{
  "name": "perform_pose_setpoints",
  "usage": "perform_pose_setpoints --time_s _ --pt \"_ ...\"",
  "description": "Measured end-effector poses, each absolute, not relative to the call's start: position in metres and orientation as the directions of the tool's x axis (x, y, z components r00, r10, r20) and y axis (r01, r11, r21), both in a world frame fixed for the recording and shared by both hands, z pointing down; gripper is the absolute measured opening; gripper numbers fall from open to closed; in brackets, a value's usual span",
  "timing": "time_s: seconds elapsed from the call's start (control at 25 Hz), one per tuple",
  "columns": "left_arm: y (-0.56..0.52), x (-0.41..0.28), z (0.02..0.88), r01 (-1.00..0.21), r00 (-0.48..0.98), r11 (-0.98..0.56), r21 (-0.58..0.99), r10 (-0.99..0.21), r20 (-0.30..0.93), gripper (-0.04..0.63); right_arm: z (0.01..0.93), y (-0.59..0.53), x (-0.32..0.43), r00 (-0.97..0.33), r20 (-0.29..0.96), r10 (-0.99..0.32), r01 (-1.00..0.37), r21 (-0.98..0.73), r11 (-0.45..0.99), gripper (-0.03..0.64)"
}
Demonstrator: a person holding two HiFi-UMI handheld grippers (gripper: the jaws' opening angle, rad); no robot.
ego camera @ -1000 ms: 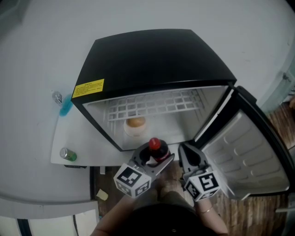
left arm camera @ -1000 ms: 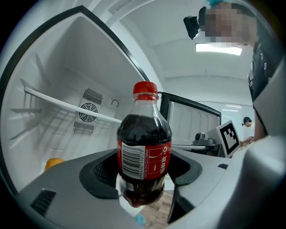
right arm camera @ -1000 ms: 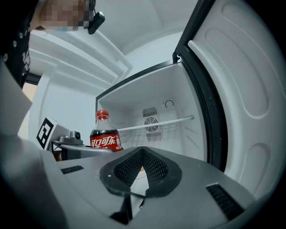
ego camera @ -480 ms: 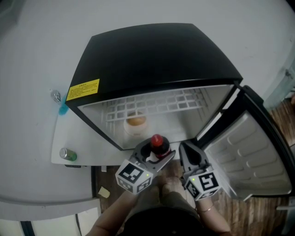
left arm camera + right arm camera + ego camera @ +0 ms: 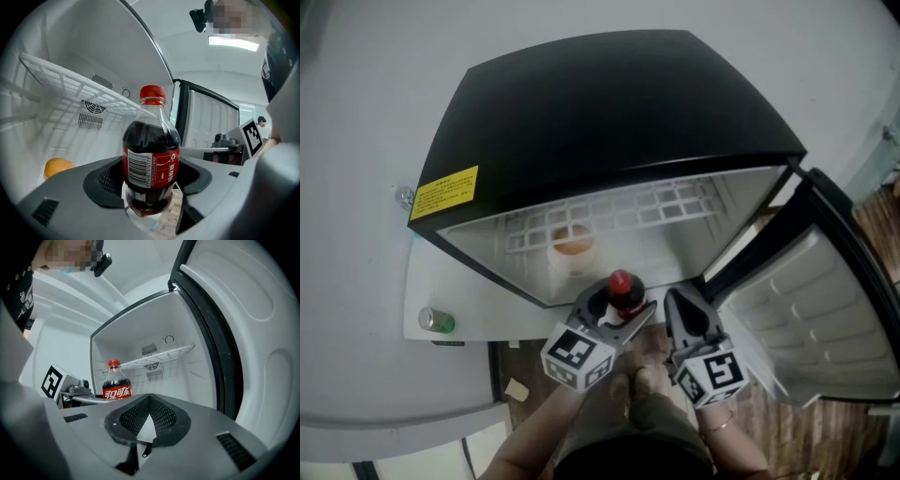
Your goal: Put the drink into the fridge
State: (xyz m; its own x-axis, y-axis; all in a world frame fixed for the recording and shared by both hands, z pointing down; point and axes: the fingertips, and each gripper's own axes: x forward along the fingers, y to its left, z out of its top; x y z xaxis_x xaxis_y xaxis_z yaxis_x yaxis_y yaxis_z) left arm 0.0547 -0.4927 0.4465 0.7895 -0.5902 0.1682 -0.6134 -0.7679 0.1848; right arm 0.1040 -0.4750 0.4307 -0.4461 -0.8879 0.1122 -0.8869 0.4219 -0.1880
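Note:
A small cola bottle [image 5: 620, 284] with a red cap stands upright between the jaws of my left gripper [image 5: 614, 314], which is shut on its lower body [image 5: 151, 154]. It hangs just in front of the open black fridge [image 5: 609, 112], below the white wire shelf [image 5: 609, 211]. An orange-topped item [image 5: 573, 246] sits on the fridge floor at the left [image 5: 57, 166]. My right gripper [image 5: 682, 311] is beside the bottle, shut and empty, with its jaws meeting at the tip [image 5: 149, 399]. From there the bottle [image 5: 116, 385] shows at the left.
The fridge door [image 5: 811, 319] stands open at the right, close to my right gripper. A green can [image 5: 438, 322] lies on the white ledge left of the fridge. Wooden floor [image 5: 787, 431] lies below, with a small scrap [image 5: 516, 390] on it.
The left gripper has carried the bottle slightly forward and right, towards the fridge opening. The view has shifted closer to the fridge. The right gripper has barely moved.

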Motion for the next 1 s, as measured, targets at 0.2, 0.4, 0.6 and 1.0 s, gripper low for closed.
perform_pose_setpoints --time_s 0.2,0.4,0.6,1.0 --pt "-0.506 0.055 0.457 -0.623 0.782 -0.762 0.179 -0.597 0.182 0.311 0.445 -0.483 0.106 -0.415 0.125 -0.901 -0.901 -0.191 0.389 0.009" --pt "-0.524 0.059 0.466 -0.629 0.775 -0.764 0.146 -0.604 0.185 0.311 0.455 -0.494 0.111 -0.38 0.13 -0.916 -0.918 -0.172 0.356 0.009" --pt "-0.545 0.061 0.474 -0.649 0.76 -0.745 0.156 -0.624 0.181 0.311 0.464 -0.498 0.113 -0.365 0.137 -0.921 -0.924 -0.171 0.341 0.009" --pt "-0.572 0.081 0.498 -0.644 0.76 -0.756 0.114 -0.617 0.203 0.311 0.481 -0.511 0.111 -0.367 0.152 -0.918 -0.925 -0.164 0.343 0.009"
